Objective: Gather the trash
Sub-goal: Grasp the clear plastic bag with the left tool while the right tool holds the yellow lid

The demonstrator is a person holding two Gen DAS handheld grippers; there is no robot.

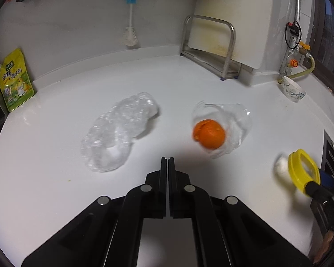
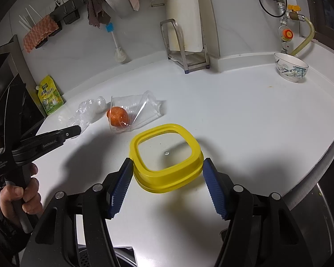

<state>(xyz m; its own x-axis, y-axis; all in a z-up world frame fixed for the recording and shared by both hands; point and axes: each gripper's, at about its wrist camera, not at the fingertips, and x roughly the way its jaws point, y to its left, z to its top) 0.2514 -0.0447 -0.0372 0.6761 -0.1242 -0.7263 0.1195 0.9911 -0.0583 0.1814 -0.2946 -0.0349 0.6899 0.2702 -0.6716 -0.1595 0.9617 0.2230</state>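
Trash lies loose on the white bench [image 2: 245, 115]: a crumpled plastic wrap [image 1: 118, 131] and a clear cup [image 1: 229, 122] on its side with an orange peel [image 1: 209, 134] at its mouth, both beyond the yellow container [image 2: 167, 155]. The right claw [image 2: 167, 185] stands clamped on that container's sides. The left claw [image 1: 168, 162], jaws pressed together and empty, hovers short of the wrap. Reaching for the wrap with jaws together would only shove it away; the cup could roll and spill the peel if nudged.
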